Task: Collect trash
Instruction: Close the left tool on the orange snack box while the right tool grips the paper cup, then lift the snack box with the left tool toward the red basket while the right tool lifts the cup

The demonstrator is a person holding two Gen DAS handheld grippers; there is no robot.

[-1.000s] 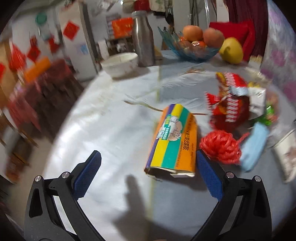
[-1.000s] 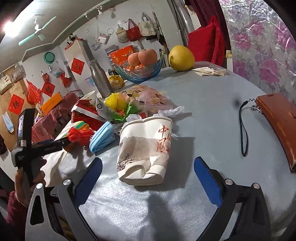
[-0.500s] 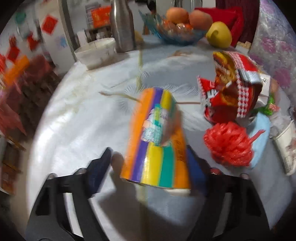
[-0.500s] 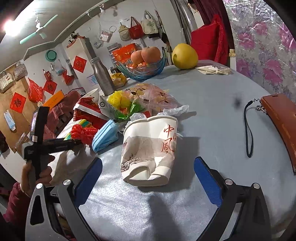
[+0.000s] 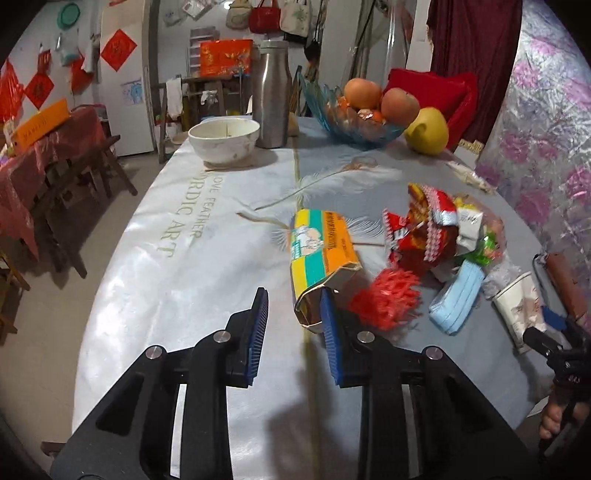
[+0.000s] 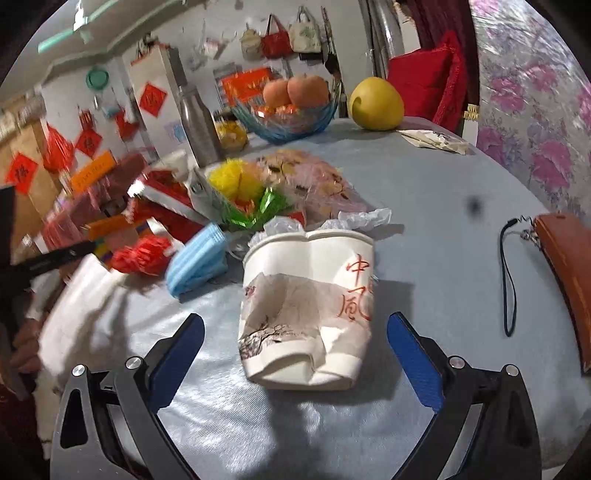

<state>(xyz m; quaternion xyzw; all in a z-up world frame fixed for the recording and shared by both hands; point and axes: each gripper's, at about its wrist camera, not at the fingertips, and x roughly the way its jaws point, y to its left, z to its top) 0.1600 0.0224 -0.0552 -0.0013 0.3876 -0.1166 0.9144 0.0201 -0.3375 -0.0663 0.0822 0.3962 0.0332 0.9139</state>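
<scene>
striped yellow-green-orange carton (image 5: 321,254), blue mask (image 5: 458,299), red netting (image 5: 386,299).

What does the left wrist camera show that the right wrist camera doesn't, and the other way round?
Left wrist only: the tablecloth lettering and feather print. Right wrist only: the red characters on the crushed paper cup, a dark spot on the cloth, the ceiling fan. Both: that cup, the blue mask, red net ball, steel bottle, fruit bowl, pomelo.
</scene>
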